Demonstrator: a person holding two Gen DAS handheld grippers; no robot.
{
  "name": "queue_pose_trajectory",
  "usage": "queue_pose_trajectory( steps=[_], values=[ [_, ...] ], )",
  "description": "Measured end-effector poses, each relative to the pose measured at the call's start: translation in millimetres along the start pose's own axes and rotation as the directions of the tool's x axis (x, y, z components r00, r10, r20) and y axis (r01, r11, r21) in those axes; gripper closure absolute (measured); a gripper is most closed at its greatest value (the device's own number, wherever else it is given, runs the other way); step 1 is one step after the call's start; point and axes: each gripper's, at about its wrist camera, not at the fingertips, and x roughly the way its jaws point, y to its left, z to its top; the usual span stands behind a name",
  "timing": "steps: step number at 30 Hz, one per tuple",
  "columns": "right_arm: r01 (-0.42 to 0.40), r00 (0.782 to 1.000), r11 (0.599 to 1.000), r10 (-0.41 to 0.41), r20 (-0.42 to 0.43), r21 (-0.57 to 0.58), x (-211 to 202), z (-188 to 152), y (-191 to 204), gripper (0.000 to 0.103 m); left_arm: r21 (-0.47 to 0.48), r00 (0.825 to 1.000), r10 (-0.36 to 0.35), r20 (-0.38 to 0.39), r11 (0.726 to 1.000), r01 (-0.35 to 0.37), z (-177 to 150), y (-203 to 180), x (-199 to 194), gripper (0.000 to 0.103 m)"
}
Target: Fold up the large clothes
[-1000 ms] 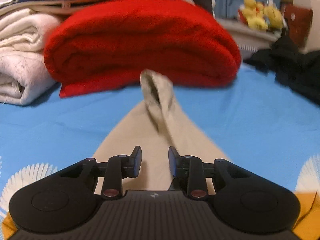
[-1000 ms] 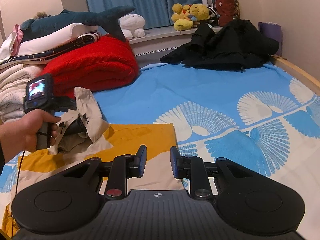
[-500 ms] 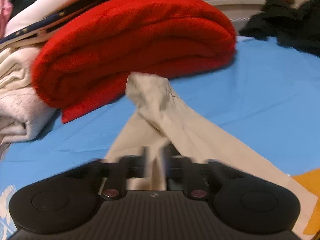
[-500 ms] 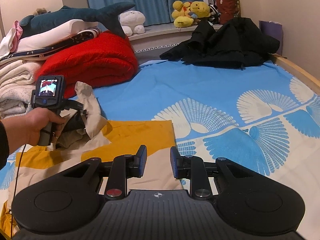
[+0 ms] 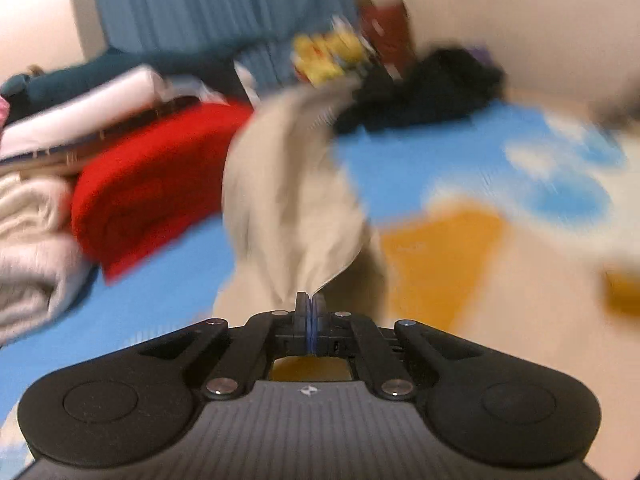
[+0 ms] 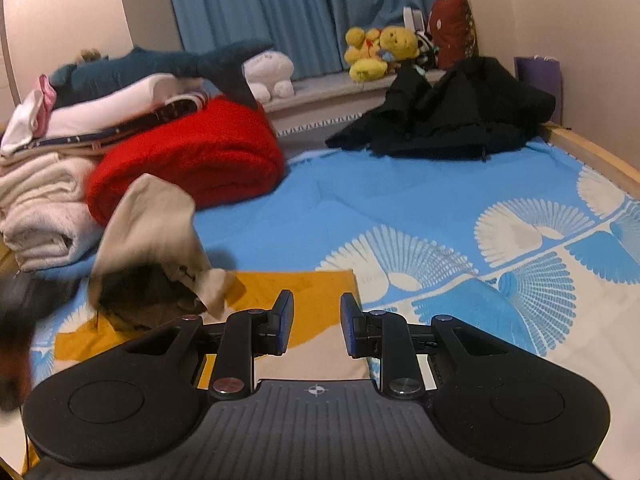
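Note:
A beige and mustard-yellow garment (image 6: 316,292) lies on the blue bed sheet. My left gripper (image 5: 310,304) is shut on its beige sleeve (image 5: 288,200) and holds it lifted, the cloth hanging up in front of the blurred camera. In the right wrist view the raised sleeve (image 6: 152,220) hangs at the left above the yellow part. My right gripper (image 6: 315,322) is open and empty, low over the garment's near edge.
A rolled red blanket (image 6: 192,156) and a stack of folded white and cream bedding (image 6: 44,200) sit at the left. A black garment pile (image 6: 452,116) lies at the back right. Plush toys (image 6: 376,56) line the window ledge. A wooden bed rail (image 6: 592,152) runs along the right.
My left gripper closed on the beige sleeve and has swung it up and to the right. The right gripper has stayed still and open.

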Motion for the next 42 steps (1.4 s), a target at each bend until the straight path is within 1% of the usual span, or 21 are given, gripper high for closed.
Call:
queue_pose_trajectory(
  steps=[2,6,7,9,12,15,17,19,21,23,24,25,29,32,35,36,37,38,39,40,42],
  values=[
    [-0.008,1.000,1.000,0.008,0.008,0.010,-3,-3,-3,0.076,-0.043,0.994,-0.019,-0.112,0.999,0.014,-35,1,-28,0.103],
    [-0.034,0.999,0.998,0.035,-0.003,0.043,-7,-5,-6,0.076,-0.204,0.985,0.042,-0.166,0.976,-0.076,-41,7,-72,0.100],
    [-0.048,0.999,0.998,0.048,-0.004,0.051,-8,-6,-5,0.076,-0.260,0.984,0.062,-0.168,0.960,-0.105,-35,9,-77,0.100],
    [-0.080,0.997,0.994,0.081,-0.010,0.072,-7,-6,-5,0.076,-0.418,0.986,0.067,-0.150,0.900,-0.125,-26,19,-81,0.098],
    [-0.133,0.990,0.984,0.138,-0.033,0.121,0,-8,-3,0.075,-0.639,0.997,-0.003,-0.080,0.768,-0.049,-23,27,-68,0.077],
    [-0.187,0.978,0.968,0.200,-0.062,0.169,11,-13,4,0.075,-0.730,0.994,-0.048,-0.094,0.682,-0.036,-34,23,-42,0.075],
    [-0.222,0.966,0.955,0.243,-0.089,0.194,20,-18,11,0.075,-0.810,0.986,-0.115,-0.117,0.586,-0.028,-39,34,-24,0.074],
    [-0.255,0.952,0.941,0.284,-0.114,0.221,31,-23,20,0.075,-0.889,0.980,-0.183,-0.072,0.458,0.021,-50,50,-8,0.056],
    [-0.282,0.936,0.924,0.324,-0.137,0.259,42,-28,27,0.067,-0.941,0.971,-0.236,-0.029,0.334,0.053,-65,63,3,0.047],
    [-0.302,0.922,0.906,0.357,-0.151,0.298,53,-32,34,0.066,-0.980,0.959,-0.281,0.026,0.181,0.080,-81,75,14,0.041],
    [-0.310,0.914,0.894,0.374,-0.157,0.324,59,-34,37,0.065,-0.989,0.955,-0.293,0.052,0.117,0.090,-87,79,19,0.037],
    [-0.315,0.907,0.883,0.388,-0.162,0.349,64,-36,40,0.064,-0.992,0.951,-0.300,0.078,0.070,0.104,-92,81,24,0.034],
    [-0.334,0.882,0.846,0.436,-0.178,0.416,84,-45,54,0.061,-0.995,0.944,-0.317,0.096,-0.024,0.094,-105,87,47,0.032],
    [-0.338,0.867,0.829,0.458,-0.195,0.446,96,-51,59,0.059,-0.995,0.944,-0.318,0.086,-0.078,0.065,-113,89,60,0.032],
    [-0.326,0.854,0.804,0.476,-0.208,0.497,106,-58,59,0.059,-0.994,0.947,-0.310,0.086,-0.090,0.060,-115,90,70,0.037],
    [-0.321,0.851,0.797,0.480,-0.213,0.511,110,-60,59,0.059,-0.994,0.948,-0.307,0.083,-0.092,0.057,-114,90,73,0.043],
    [-0.318,0.849,0.792,0.482,-0.216,0.521,113,-62,59,0.059,-0.994,0.949,-0.303,0.082,-0.089,0.057,-113,91,76,0.058],
    [-0.317,0.847,0.790,0.485,-0.218,0.525,115,-63,60,0.059,-0.996,0.952,-0.297,0.074,-0.076,0.053,-112,91,78,0.070],
    [-0.319,0.844,0.789,0.488,-0.221,0.525,118,-64,62,0.059,-0.998,0.956,-0.289,0.059,-0.047,0.048,-109,92,80,0.090],
    [-0.323,0.841,0.789,0.492,-0.223,0.522,120,-65,65,0.061,-0.999,0.959,-0.280,0.051,-0.014,0.049,-105,93,79,0.099],
    [-0.342,0.837,0.788,0.503,-0.215,0.512,121,-65,70,0.083,-0.996,0.966,-0.253,0.052,0.063,0.070,-92,95,72,0.102]
  ],
)
